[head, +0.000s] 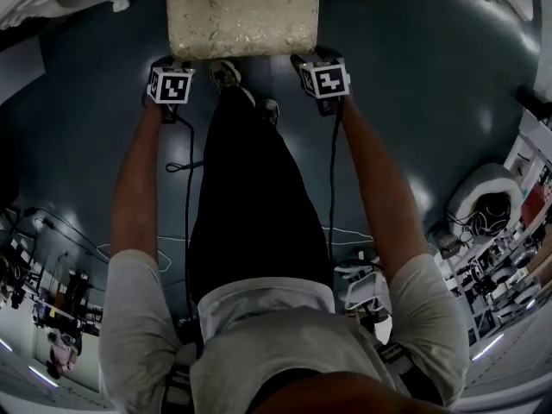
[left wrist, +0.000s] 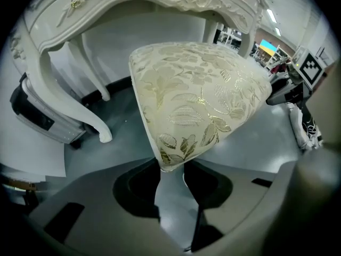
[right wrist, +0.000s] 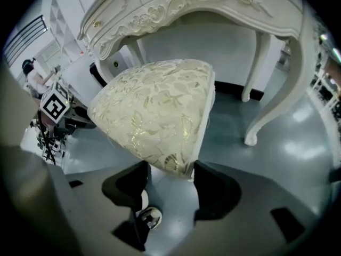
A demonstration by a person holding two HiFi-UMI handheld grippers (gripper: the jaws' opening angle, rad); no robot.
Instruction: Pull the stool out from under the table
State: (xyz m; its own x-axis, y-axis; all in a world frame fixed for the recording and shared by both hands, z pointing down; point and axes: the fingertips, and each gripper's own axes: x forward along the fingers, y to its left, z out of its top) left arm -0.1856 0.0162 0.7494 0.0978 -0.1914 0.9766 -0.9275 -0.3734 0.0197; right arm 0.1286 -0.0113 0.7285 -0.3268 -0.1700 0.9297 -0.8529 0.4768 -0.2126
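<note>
The stool [head: 241, 11] has a cream seat with a gold leaf pattern and stands on the grey floor between the white table's curved legs [head: 86, 3]. My left gripper [head: 177, 61] is shut on its near left corner. In the left gripper view that corner [left wrist: 171, 161] is wedged between the two dark jaws of the left gripper [left wrist: 173, 188]. My right gripper [head: 312, 57] holds the near right corner. In the right gripper view the cushion edge [right wrist: 176, 164] fills the wide gap of the right gripper [right wrist: 169, 177]. The carved table [right wrist: 213, 4] rises behind the stool.
The person's shoes [head: 226, 74] stand just in front of the stool between the grippers. Cables [head: 185, 166] trail over the floor. A black and white unit [left wrist: 32, 116] sits beside the table's left leg. Cluttered racks and a white seat [head: 483, 197] line the right side.
</note>
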